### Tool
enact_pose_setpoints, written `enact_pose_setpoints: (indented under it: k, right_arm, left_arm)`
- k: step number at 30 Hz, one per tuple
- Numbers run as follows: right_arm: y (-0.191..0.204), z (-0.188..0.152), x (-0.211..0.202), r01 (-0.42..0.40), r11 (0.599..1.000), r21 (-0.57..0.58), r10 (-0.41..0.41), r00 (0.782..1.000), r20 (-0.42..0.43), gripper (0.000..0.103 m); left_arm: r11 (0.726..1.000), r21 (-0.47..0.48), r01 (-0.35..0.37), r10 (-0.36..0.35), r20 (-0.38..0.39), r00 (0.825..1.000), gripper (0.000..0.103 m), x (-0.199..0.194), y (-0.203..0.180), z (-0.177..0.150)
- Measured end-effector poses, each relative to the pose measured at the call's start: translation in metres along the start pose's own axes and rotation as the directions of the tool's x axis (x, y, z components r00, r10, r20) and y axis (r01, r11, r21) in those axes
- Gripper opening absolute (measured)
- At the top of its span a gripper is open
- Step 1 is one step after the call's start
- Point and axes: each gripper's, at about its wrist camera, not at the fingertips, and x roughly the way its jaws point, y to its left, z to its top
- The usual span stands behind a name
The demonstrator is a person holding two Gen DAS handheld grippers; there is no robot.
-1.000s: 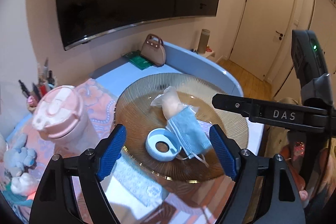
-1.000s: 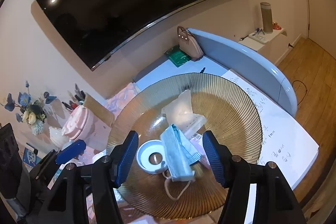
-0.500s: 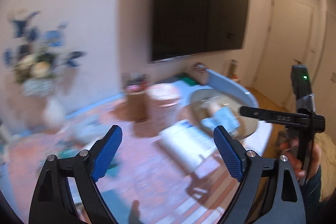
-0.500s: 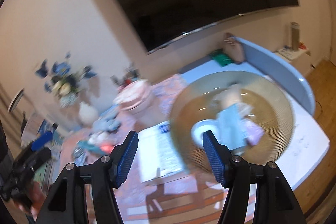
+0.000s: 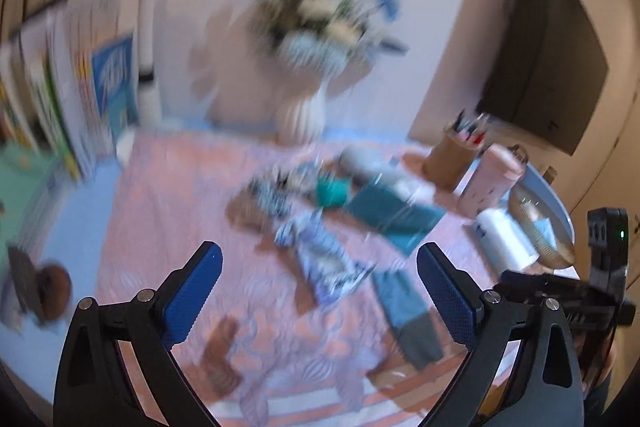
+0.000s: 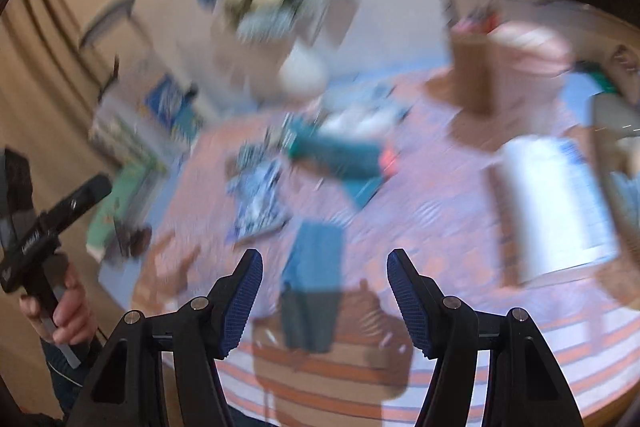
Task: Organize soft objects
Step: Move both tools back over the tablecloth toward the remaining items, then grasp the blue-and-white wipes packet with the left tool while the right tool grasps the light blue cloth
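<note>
Both views are motion-blurred. Soft items lie on a pink patterned cloth (image 5: 168,211): a blue-and-white patterned fabric piece (image 5: 320,259) (image 6: 260,203), a blue-and-grey folded cloth (image 5: 404,311) (image 6: 312,279), and a teal cloth (image 5: 396,217) (image 6: 340,155). My left gripper (image 5: 318,291) is open and empty, above the patterned fabric. My right gripper (image 6: 324,297) is open and empty, above the blue-and-grey cloth. The gold plate (image 5: 540,227) with a blue mask sits far right.
A white vase of flowers (image 5: 300,107) (image 6: 304,71) stands at the back. A brown pen cup (image 5: 448,159), a pink bottle (image 5: 492,179) and a white packet (image 5: 504,239) (image 6: 552,203) are right. Books (image 5: 60,87) stand at the left.
Both grippers have swung left, away from the gold plate and over the pink cloth with the soft items. Both stayed open and empty.
</note>
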Motion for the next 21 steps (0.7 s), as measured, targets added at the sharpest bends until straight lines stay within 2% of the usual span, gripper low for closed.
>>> enact_pose_setpoints:
  k: [2,5,8,12,14,15,16,19,21]
  right_arm:
    - [0.01,-0.005,0.025,0.013,1.0,-0.009,-0.014,0.999,-0.047,0.063]
    - [0.019,-0.015,0.057,0.075,0.996,-0.041,-0.079,0.991,-0.104,0.063]
    - [0.019,-0.023,0.073,0.12,0.992,-0.04,-0.124,0.985,-0.117,0.063]
    - [0.003,-0.034,0.088,0.123,0.991,0.061,-0.115,0.985,-0.13,0.065]
    - [0.005,-0.037,0.085,0.11,0.991,0.072,-0.105,0.992,-0.07,0.079]
    - [0.007,-0.039,0.089,0.107,0.991,0.076,-0.101,0.993,-0.068,0.082]
    - [0.008,-0.041,0.091,0.117,0.991,0.072,-0.113,0.992,-0.061,0.085]
    - [0.022,-0.047,0.101,0.198,0.98,0.021,-0.197,0.98,-0.033,0.086]
    - [0.033,-0.052,0.109,0.273,0.962,-0.03,-0.273,0.962,-0.015,0.086]
  left_arm:
    - [0.999,-0.029,0.014,-0.015,-0.035,0.999,0.098,0.016,0.008,-0.01]
    - [0.995,-0.089,0.043,-0.049,-0.062,0.997,0.098,0.043,0.013,-0.023]
    - [0.987,-0.15,0.067,-0.079,-0.081,0.994,0.097,0.072,0.013,-0.032]
    - [0.982,-0.186,0.042,-0.057,-0.079,0.995,0.096,0.103,0.011,-0.026]
    - [0.983,-0.184,0.008,-0.023,-0.08,0.997,0.088,0.115,0.008,-0.025]
    - [0.983,-0.186,0.001,-0.018,-0.088,0.996,0.081,0.122,0.008,-0.026]
    - [0.982,-0.19,-0.002,-0.018,-0.1,0.995,0.081,0.129,0.007,-0.027]
    - [0.98,-0.2,0.015,-0.037,-0.104,0.994,0.081,0.142,0.009,-0.035]
    - [0.978,-0.209,0.009,-0.034,-0.115,0.993,0.079,0.147,0.012,-0.04]
